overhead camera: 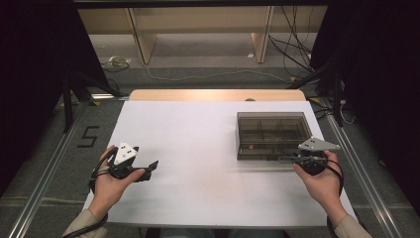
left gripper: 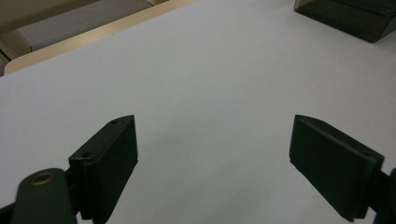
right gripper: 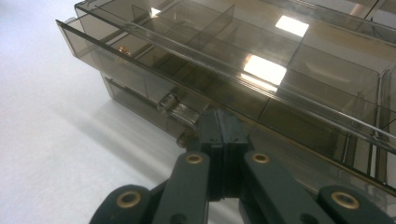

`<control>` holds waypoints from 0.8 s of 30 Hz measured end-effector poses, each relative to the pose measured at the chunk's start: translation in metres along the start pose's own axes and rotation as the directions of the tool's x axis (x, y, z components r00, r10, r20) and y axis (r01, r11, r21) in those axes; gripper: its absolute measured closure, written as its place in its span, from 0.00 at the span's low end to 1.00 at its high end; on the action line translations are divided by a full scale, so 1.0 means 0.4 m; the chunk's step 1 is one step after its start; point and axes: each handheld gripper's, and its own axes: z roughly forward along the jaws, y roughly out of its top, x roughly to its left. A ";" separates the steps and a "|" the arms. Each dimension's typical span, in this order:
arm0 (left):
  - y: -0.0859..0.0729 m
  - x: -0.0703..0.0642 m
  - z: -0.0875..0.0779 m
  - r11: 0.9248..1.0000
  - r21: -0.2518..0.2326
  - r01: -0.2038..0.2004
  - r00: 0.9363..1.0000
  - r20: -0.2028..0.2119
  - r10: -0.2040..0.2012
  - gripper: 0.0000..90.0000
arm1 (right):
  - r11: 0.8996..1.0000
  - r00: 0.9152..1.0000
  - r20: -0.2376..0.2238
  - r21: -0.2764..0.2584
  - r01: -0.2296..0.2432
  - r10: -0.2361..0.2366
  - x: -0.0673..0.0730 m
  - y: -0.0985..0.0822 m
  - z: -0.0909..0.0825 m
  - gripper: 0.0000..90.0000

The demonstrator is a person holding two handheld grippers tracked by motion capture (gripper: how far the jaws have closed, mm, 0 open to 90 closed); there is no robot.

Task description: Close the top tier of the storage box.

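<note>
A smoky transparent compartment box (overhead camera: 273,134) lies with its lid down on the right half of the white table (overhead camera: 193,144). My right gripper (overhead camera: 283,158) is shut, its two black jaws pressed flat together (right gripper: 223,116) against the front edge of the box (right gripper: 280,70), just right of a small clear latch (right gripper: 170,101). Whether a thin tab is pinched between them I cannot tell. My left gripper (overhead camera: 147,168) rests low at the table's left side, pointing right, and its jaws stand wide open (left gripper: 215,154) over bare table.
A small copper-coloured item (right gripper: 122,49) lies inside a front compartment of the box. A wooden strip (overhead camera: 218,95) edges the table's far side. Beyond it are shelving legs and cables on the floor. Dark curtains stand at both sides.
</note>
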 end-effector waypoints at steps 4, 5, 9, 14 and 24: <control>0.000 -0.001 0.001 1.000 -0.004 0.005 1.000 0.000 -0.005 0.17 | 1.000 1.000 0.000 -0.003 -0.002 0.002 0.000 0.001 0.001 1.00; 0.000 0.000 0.001 1.000 -0.003 0.004 1.000 0.000 -0.004 0.17 | 1.000 1.000 0.002 -0.004 -0.003 0.003 0.000 0.002 0.002 1.00; 0.000 0.000 0.001 1.000 -0.003 0.004 1.000 0.000 -0.004 0.17 | 1.000 1.000 0.002 -0.006 0.001 -0.001 -0.001 0.005 0.003 1.00; 0.000 0.000 0.001 1.000 -0.003 0.004 1.000 -0.001 -0.004 0.17 | 1.000 1.000 0.007 -0.010 0.002 -0.002 -0.003 0.008 0.008 1.00; 0.000 0.000 0.000 1.000 -0.004 0.005 1.000 0.000 -0.005 0.17 | 1.000 1.000 0.023 -0.001 0.000 0.000 -0.007 0.010 0.021 1.00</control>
